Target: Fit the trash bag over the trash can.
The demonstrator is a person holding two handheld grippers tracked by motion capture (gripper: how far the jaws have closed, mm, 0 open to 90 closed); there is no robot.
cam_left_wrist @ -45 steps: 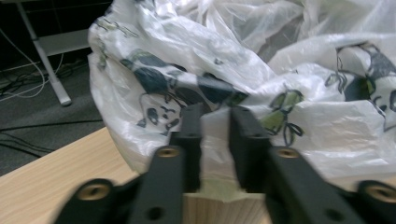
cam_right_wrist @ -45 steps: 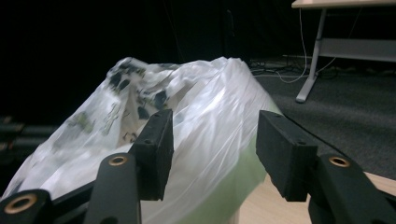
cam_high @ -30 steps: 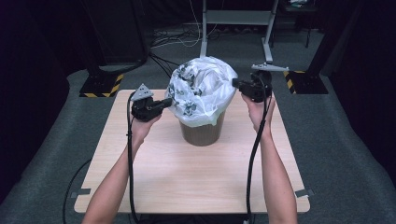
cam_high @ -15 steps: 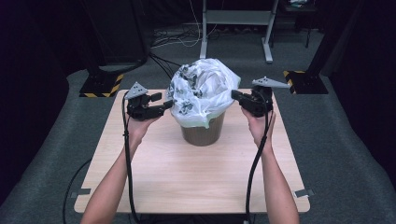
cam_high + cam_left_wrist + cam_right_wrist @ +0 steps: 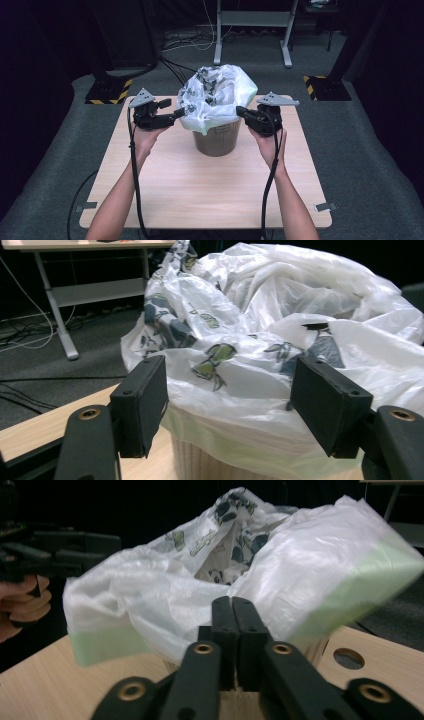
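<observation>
A brown bin (image 5: 217,141) stands mid-table, lined with a white plastic bag (image 5: 215,95) that has green leaf prints and a pale green hem. My left gripper (image 5: 177,114) is open at the bag's left side; its jaws have just been opening. In the left gripper view they straddle the bag (image 5: 260,315) without pressing on it (image 5: 230,405). My right gripper (image 5: 241,111) is at the bag's right edge. Its jaws (image 5: 232,602) stand almost together with the film (image 5: 150,585) at their tips, and have just been opening slightly.
The wooden table (image 5: 200,190) has bare surface in front of the bin and a round hole (image 5: 348,657) near its right side. A metal desk frame (image 5: 250,30), floor cables and two yellow-black striped bases (image 5: 107,92) lie behind the table.
The left jaws let go of the bag and opened. The right gripper moved right and down from the bag's top to its right edge, and the bag's mouth spread wider.
</observation>
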